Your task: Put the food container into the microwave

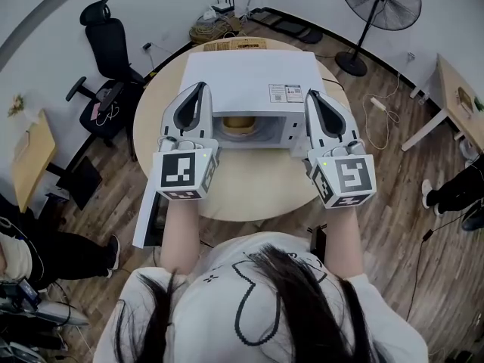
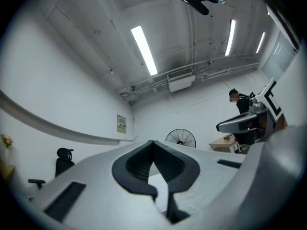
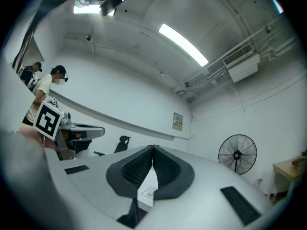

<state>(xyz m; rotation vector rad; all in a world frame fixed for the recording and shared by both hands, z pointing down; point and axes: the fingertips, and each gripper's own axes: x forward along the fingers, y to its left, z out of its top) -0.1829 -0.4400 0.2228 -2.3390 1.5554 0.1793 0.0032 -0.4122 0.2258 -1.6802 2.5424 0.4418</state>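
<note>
tan food container [image 1: 236, 125] | inside microwave [image 1: 249, 74] | opening faces person [image 1: 257, 308]

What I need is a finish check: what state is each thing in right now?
microwave: standing open.
microwave door: swung wide open to the left.
food container: inside the microwave, not held.
left gripper: jaws shut, empty.
right gripper: jaws shut, empty.
</note>
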